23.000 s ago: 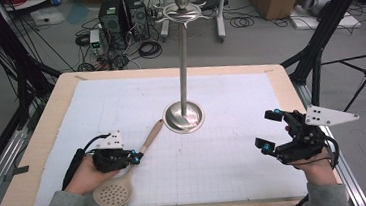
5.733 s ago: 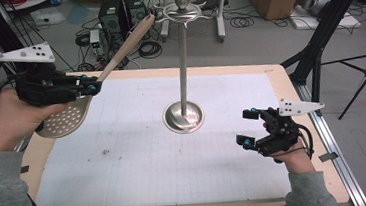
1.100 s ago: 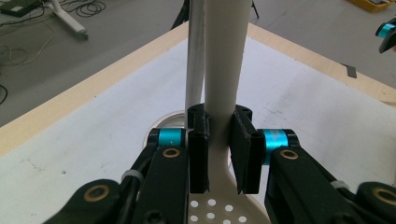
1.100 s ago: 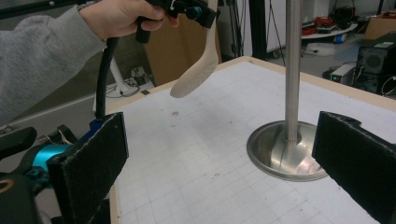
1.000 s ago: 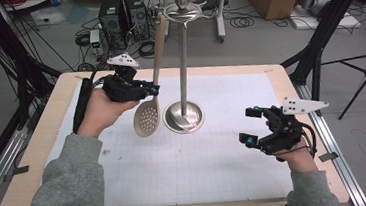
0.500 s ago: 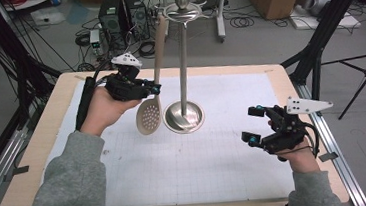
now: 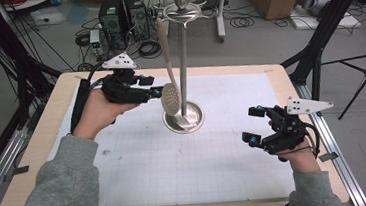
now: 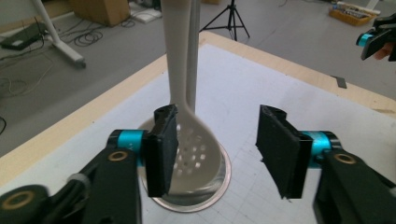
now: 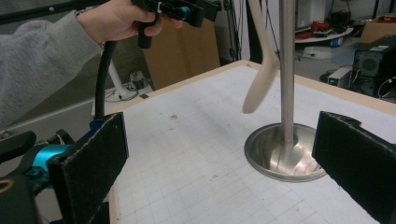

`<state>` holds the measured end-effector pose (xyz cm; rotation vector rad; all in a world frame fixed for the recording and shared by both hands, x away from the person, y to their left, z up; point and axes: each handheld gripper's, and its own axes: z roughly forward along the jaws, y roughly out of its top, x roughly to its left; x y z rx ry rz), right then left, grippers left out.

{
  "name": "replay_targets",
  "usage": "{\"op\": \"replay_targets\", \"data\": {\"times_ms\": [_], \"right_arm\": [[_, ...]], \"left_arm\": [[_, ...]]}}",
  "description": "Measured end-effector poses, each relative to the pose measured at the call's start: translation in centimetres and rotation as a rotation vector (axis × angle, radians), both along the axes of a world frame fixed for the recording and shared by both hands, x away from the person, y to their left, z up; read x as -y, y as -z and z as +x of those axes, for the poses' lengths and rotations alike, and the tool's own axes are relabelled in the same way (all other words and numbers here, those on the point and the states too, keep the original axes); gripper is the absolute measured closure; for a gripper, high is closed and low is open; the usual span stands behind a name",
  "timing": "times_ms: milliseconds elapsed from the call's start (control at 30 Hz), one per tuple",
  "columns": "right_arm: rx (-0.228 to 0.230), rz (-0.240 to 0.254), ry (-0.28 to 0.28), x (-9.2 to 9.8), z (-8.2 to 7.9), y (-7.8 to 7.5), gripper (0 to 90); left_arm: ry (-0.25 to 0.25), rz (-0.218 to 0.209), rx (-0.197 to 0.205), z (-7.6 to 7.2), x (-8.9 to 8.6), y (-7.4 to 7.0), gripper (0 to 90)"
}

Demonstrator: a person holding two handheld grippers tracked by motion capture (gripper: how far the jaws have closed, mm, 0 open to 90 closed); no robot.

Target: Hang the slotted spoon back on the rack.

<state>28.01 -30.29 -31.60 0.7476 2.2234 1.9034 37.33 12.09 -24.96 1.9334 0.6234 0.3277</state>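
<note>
— High view first: the slotted spoon (image 7: 170, 95) hangs from the top ring of the metal stand (image 7: 183, 58). Hanging step looks finished?
— I judge so. The left gripper (image 7: 152, 91) has its jaws spread, the spoon's bowl just ahead between them, seemingly not pinched. Next it should back straight off without nudging it.
— And the right gripper (image 7: 253, 125)?
— Jaws apart, empty, well clear of the stand.
</note>
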Motion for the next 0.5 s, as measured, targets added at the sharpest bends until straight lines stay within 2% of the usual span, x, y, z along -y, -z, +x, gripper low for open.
{"op": "replay_targets", "data": {"times_ms": [67,133,267,400,500], "right_arm": [[-0.001,-0.001,0.002,0.0,0.0,0.0,2.2],[-0.003,-0.003,0.001,0.0,0.0,0.1,2.3],[-0.006,-0.008,0.003,-0.1,0.1,0.1,2.2],[-0.011,-0.014,0.002,-0.1,0.1,0.2,2.3],[-0.008,-0.015,0.005,-0.1,0.1,0.2,2.2]], "left_arm": [[0.002,-0.008,-0.003,-0.1,-0.5,0.2,39.3],[0.013,-0.017,0.012,-0.3,-1.1,0.3,35.2],[0.02,-0.055,0.021,-0.7,-2.1,0.5,26.2],[0.032,-0.064,0.007,-1.2,-2.5,0.7,14.0],[0.046,-0.078,0.016,-1.7,-2.8,0.8,12.3]]}}
